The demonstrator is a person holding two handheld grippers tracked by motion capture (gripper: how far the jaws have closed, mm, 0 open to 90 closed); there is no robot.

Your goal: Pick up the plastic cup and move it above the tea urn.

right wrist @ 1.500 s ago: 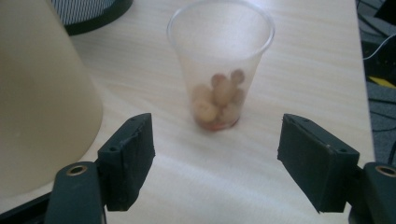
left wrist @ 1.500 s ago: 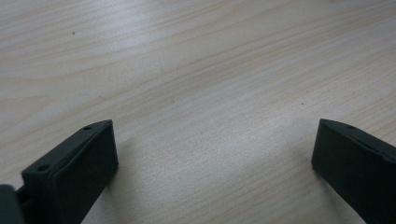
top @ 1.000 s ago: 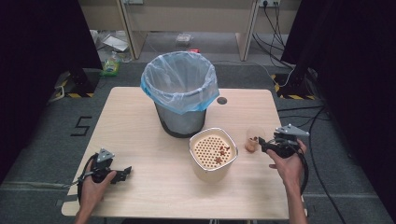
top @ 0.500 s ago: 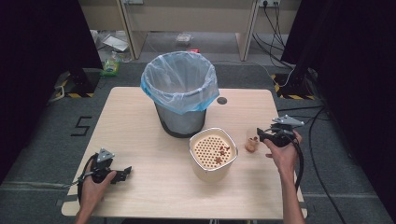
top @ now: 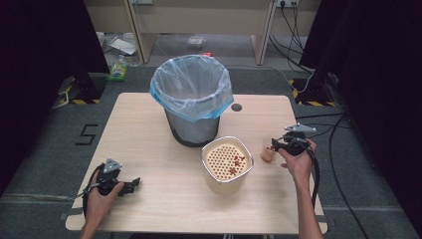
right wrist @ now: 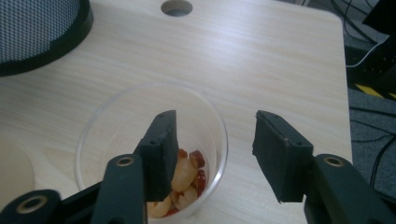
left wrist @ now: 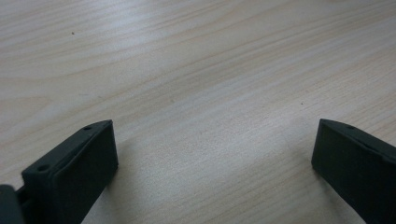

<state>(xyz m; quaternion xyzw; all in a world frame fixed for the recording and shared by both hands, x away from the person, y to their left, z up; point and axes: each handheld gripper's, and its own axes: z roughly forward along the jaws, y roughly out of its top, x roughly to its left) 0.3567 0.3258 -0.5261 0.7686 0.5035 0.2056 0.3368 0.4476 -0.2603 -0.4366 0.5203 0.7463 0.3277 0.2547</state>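
High view: a bin (top: pixel 191 105) with a blue liner stands far on the worktop (top: pixel 149 149), a perforated-lid container (top: pixel 227 163) nearer; the floor bears a "5" (top: pixel 87 134).

Left gripper view: left tool (left wrist: pixel 212 154) spread over bare wood.

Right gripper view: right tool (right wrist: pixel 212 135) spread, one jaw inside a clear cup (right wrist: pixel 149 144) of nuts (right wrist: pixel 184 179).

Bin (top: pixel 191 99) standing at worktop (top: pixel 149 129) centre-rear; strainer bowl (top: pixel 226 164) sitting just before it, to right. Cup (top: pixel 267 152) standing right of bowl — nuts (right wrist: pixel 184 179) lying in it. Right gripper (top: pixel 278 145) hovering at cup, one jaw inside rim. Left gripper (top: pixel 130 185) resting at front-left corner — well apart from everything.
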